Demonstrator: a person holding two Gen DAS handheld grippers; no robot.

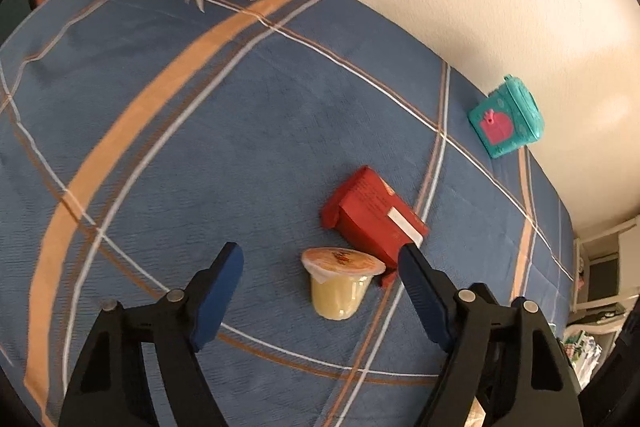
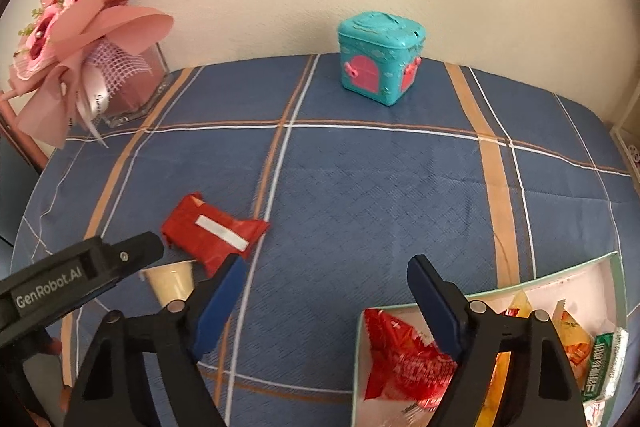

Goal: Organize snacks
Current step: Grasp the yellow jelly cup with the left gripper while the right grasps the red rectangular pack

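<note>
- The table (image 2: pixel 360 179) wears a blue plaid cloth and sits against a cream wall, with a teal toy box (image 2: pixel 379 58) at the back and a pink bouquet (image 2: pixel 76 39) in the left corner.
- Left gripper (image 1: pixel 320 269) has its jaws wide open, empty, with the pudding cup (image 1: pixel 340 281) sitting between them, not touched.
- Red packet (image 1: pixel 372 213) lies just behind the cup, touching it.
- Right gripper (image 2: pixel 326 281) jaws are spread open too, holding nothing.
- Snack box (image 2: pixel 614 279) at front right already has a red bag (image 2: pixel 400 355) and other packs in it.

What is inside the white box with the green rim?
The box holds a red packet, orange packets and a green packet. The right gripper covers part of it.
</note>
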